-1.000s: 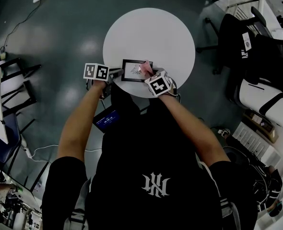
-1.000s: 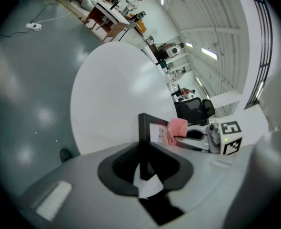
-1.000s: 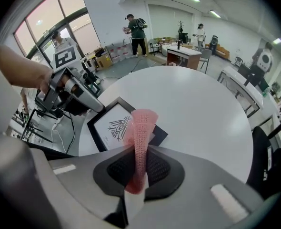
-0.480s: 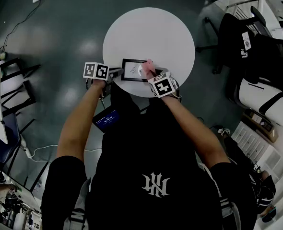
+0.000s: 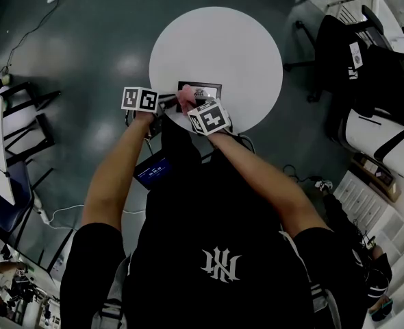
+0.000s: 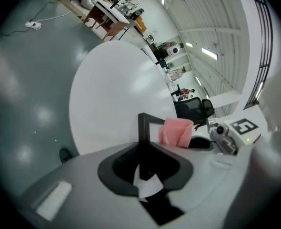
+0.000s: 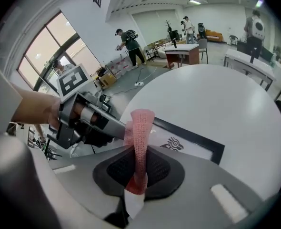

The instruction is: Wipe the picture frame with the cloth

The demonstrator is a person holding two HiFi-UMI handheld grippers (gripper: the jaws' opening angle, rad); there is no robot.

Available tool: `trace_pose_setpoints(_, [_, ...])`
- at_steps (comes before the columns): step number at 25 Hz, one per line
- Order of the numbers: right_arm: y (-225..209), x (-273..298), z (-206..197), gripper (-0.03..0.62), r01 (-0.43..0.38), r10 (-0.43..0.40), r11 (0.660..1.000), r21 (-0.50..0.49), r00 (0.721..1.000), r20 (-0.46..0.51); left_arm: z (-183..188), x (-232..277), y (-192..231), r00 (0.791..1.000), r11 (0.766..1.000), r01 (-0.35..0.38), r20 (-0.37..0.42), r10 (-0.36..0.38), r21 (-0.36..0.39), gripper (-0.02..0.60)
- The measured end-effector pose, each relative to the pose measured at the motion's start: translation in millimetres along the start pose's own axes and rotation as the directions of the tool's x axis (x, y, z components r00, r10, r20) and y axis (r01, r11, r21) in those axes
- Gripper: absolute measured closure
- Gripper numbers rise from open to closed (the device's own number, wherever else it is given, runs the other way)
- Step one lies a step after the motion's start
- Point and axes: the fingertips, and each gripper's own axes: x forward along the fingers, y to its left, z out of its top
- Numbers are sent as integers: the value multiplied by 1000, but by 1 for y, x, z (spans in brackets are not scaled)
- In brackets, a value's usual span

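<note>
So the picture frame (image 5: 200,91) sits on the round white counter (image 5: 243,40), close to the rim at about 7 o'clock from the middle, on the person's side. It's a black frame with a white print inside, and there's a small dark logo on the print in the right gripper view.

The left hand-held gripper (image 6: 141,165) comes in from the frame's 9 o'clock side. Its jaws are pressed together on the frame's black edge, and one corner of the frame sticks up right out of them. Can't tell if that edge is lifted off the counter or not.

The right hand-held gripper (image 7: 137,178) is pinching the pink cloth (image 7: 139,137). The cloth stands up out of the jaws as a narrow folded strip. From the head view the cloth is over the 9 o'clock end of the frame, just beside the left gripper's tips. The left gripper view shows it bunched up right against the frame too.

Both marker cubes are easy to see from above, left one (image 5: 139,99) at 9 o'clock of the frame and right one (image 5: 209,117) at 6 o'clock. Some black office chairs (image 5: 366,53) are off at 3 o'clock.
</note>
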Motion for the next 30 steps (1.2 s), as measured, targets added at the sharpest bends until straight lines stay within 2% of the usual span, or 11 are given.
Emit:
trace_pose_setpoints(4, [10, 16, 0, 568, -8, 8, 999, 42, 1000, -12, 0, 0, 1, 1000, 1000, 4, -3, -4, -1, 520])
trace_pose_setpoints(11, [15, 29, 0, 568, -1, 2, 999, 35, 1000, -25, 0, -3, 4, 1000, 1000, 11, -1, -11, -5, 522])
trace_pose_setpoints(19, [5, 22, -10, 568, 22, -25, 998, -64, 998, -51, -1, -1, 2, 1000, 1000, 9, -1, -9, -2, 520])
trace_pose_setpoints(30, [-22, 2, -26, 568, 64, -68, 996, -61, 996, -64, -1, -1, 1, 1000, 1000, 6, -7, -6, -3, 520])
